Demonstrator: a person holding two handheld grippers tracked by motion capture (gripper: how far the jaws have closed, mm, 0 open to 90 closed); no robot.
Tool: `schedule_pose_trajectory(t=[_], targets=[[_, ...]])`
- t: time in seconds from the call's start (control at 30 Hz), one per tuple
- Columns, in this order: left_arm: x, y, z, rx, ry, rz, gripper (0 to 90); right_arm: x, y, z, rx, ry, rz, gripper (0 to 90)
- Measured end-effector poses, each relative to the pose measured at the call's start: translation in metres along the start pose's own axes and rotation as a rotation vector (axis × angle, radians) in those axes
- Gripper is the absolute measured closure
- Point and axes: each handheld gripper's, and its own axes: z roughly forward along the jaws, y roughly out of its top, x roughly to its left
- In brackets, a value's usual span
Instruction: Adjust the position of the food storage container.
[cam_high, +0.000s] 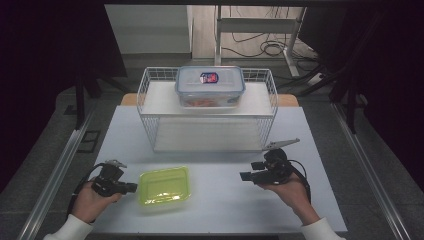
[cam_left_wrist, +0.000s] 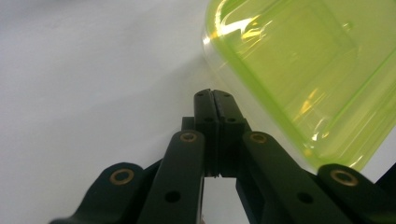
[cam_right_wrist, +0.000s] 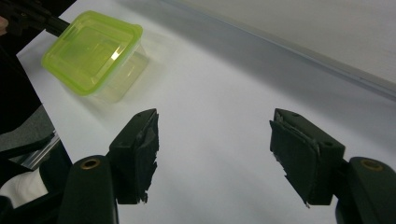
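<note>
In the high view, a green box (cam_high: 164, 185) is sitting on the white surface (cam_high: 225, 200) near the front edge, lid on, between the two hands. The left tool (cam_high: 131, 188) is lying low beside the box's left end, its tip just about touching it, which looks like a way of nudging or steadying the box. The right tool (cam_high: 245, 176) is resting well apart on the right, pointing at the box across bare surface, probably waiting to reach in. Farther back, a wire rack (cam_high: 207, 107) is carrying a clear tub (cam_high: 210, 86) with a blue-rimmed lid, out of the way of the work.

In the left gripper view, the left tool (cam_left_wrist: 213, 94) is standing with its jaws pressed together and nothing between them. The box (cam_left_wrist: 308, 70) is looming at the upper right, just beside the tip; whether it is touching I cannot tell. It is looking translucent, yellow-green, glossy, with rounded corners and bright glints.

In the right gripper view, the right tool (cam_right_wrist: 215, 135) is gaping wide and empty. The box (cam_right_wrist: 93, 53) is lying far off at the upper left, showing a green lid with a raised rim over a paler, clear body that seems empty
</note>
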Motion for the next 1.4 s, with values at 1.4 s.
schedule_pose_trajectory(t=[1.4], targets=[[-0.054,0.045,0.023,-0.150,-0.122,0.007,72.4,-0.005,-0.008,0.000,-0.012,-0.020,0.032,29.4]])
